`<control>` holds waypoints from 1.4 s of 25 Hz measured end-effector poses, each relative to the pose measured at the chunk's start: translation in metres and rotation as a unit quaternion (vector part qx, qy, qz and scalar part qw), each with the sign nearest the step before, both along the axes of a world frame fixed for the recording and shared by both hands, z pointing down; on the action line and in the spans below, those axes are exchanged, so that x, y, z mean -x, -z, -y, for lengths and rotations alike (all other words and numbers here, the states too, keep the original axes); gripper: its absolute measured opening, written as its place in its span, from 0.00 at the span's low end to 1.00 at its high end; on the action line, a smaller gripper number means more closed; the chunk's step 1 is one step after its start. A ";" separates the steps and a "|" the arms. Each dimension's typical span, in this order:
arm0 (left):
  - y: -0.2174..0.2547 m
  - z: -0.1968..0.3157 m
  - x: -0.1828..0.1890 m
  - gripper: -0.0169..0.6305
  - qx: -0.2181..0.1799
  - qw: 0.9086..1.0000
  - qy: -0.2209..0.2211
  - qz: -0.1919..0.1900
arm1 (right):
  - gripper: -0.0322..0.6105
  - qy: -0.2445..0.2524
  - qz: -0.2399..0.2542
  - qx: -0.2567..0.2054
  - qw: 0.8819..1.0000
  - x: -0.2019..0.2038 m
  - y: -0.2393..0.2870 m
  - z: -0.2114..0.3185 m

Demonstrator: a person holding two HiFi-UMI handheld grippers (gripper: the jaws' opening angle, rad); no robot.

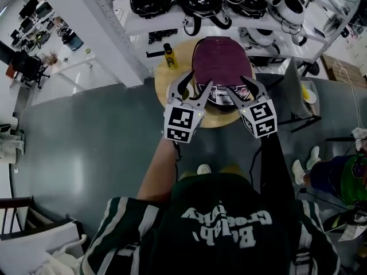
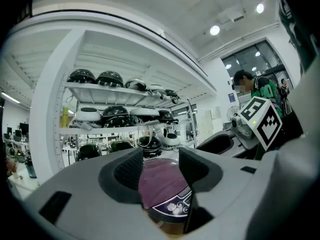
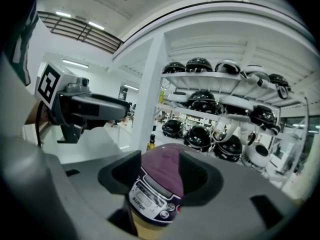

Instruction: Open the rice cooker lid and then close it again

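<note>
A purple rice cooker with its lid down stands on a round wooden table. Just in front of it, on the near side, both grippers are held side by side and apart from it. My left gripper is open with nothing between its jaws, and so is my right gripper. In the left gripper view the rice cooker shows beyond the open left gripper. The right gripper view shows the rice cooker's control panel past the open right gripper.
A small yellow bottle stands on the table left of the cooker. Behind it is a white shelf unit holding several black and white cookers. A white post rises at the left. Another person sits at the right.
</note>
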State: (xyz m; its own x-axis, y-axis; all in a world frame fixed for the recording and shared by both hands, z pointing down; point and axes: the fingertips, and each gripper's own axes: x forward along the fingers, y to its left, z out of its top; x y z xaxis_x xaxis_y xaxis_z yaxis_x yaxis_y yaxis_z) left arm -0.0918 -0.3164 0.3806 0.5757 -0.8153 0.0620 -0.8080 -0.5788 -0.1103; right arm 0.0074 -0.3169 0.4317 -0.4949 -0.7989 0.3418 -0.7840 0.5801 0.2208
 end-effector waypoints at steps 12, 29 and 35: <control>-0.022 0.014 -0.003 0.36 0.025 1.000 -0.007 -0.012 | 0.43 0.055 -0.069 0.099 0.991 0.011 -0.059 0.011; -0.035 0.040 -0.026 0.36 0.041 0.999 -0.017 -0.006 | 0.42 0.123 -0.111 0.186 0.969 0.015 -0.105 0.010; -0.036 0.043 -0.027 0.36 0.043 0.999 -0.013 -0.010 | 0.40 0.126 -0.128 0.198 0.964 0.013 -0.113 0.008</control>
